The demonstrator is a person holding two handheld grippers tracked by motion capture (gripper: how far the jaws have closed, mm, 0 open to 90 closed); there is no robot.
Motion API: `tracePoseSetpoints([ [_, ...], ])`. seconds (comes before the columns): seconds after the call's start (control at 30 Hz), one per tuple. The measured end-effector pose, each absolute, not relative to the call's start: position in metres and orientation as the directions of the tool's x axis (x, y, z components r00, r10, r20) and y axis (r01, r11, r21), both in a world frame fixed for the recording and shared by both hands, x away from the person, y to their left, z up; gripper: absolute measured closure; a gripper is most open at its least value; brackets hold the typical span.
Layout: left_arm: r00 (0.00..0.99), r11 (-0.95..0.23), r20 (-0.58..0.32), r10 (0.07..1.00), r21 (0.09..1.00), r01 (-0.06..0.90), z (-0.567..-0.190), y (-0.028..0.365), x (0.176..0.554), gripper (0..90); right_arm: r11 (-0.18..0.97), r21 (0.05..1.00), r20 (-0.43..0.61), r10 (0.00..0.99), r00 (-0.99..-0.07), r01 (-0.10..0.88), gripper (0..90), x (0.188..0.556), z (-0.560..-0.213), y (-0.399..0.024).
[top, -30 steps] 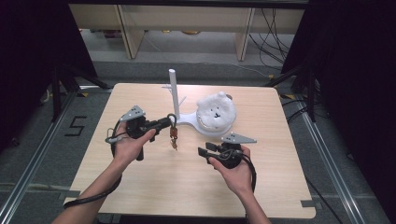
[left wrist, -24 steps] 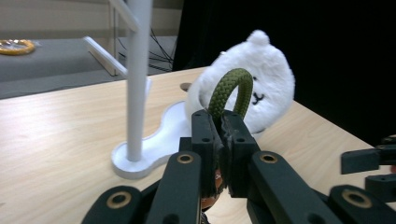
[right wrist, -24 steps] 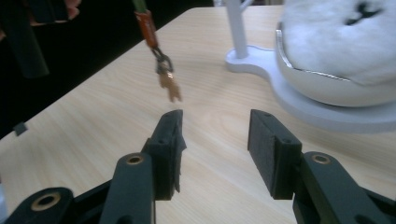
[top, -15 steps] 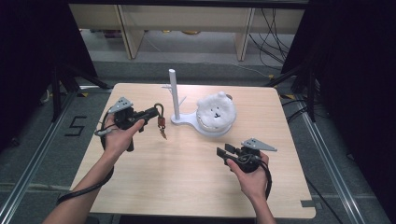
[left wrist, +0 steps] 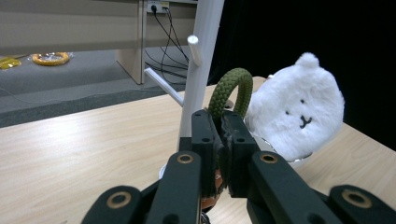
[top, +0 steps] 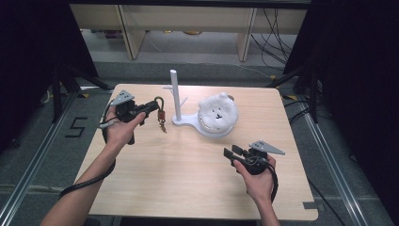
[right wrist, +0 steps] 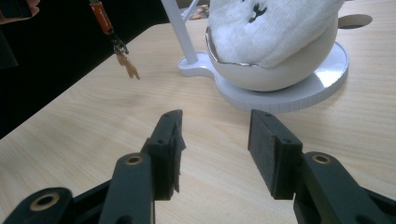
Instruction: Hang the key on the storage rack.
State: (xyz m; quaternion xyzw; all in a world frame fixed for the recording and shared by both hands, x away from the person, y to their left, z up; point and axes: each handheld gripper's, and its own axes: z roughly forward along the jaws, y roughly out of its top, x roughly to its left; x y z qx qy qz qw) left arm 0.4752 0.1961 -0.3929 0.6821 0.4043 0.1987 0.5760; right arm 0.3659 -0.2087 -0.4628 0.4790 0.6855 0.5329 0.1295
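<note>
Clamping the green cord loop (left wrist: 232,88) of a keyring (top: 160,114), the left gripper (top: 151,106) held it in the air just beside the white stand (top: 176,96). Judging by that, the hanging step was in hand; next the loop needed slipping over a peg (left wrist: 194,48). Below the loop dangled an orange tag and small charm. The right gripper (top: 234,152) hung open and empty, near the plush (top: 217,112).

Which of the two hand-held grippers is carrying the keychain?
The left hand-held gripper, shut on the keychain's green cord loop near the white peg stand. The right hand-held gripper is open, holding nothing.
</note>
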Motion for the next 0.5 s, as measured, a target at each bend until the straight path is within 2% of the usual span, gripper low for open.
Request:
tracePoseSetpoints([
  [0.17,0.59,-0.012,-0.189,0.785,0.948,0.319,-0.389,0.197,0.483,84.6,-0.049,0.838,0.361,0.796,-0.486,0.543,55.5,0.364,-0.462,-0.207],
  [0.2,0.59,-0.01,-0.191,0.784,0.948,0.319,-0.389,0.198,0.485,84.6,-0.026,0.856,0.327,0.801,-0.501,0.517,55.5,0.366,-0.464,-0.208],
  [0.3,0.591,-0.015,-0.187,0.785,0.947,0.319,-0.387,0.197,0.489,84.6,-0.02,0.858,0.32,0.802,-0.504,0.513,55.5,0.366,-0.464,-0.209],
  [0.43,0.59,-0.015,-0.186,0.785,0.948,0.319,-0.385,0.196,0.494,84.5,-0.051,0.833,0.368,0.794,-0.483,0.551,55.4,0.364,-0.463,-0.206],
  [0.5,0.589,-0.015,-0.185,0.787,0.948,0.318,-0.382,0.195,0.496,84.6,-0.024,0.855,0.327,0.801,-0.501,0.518,55.4,0.366,-0.464,-0.208],
])
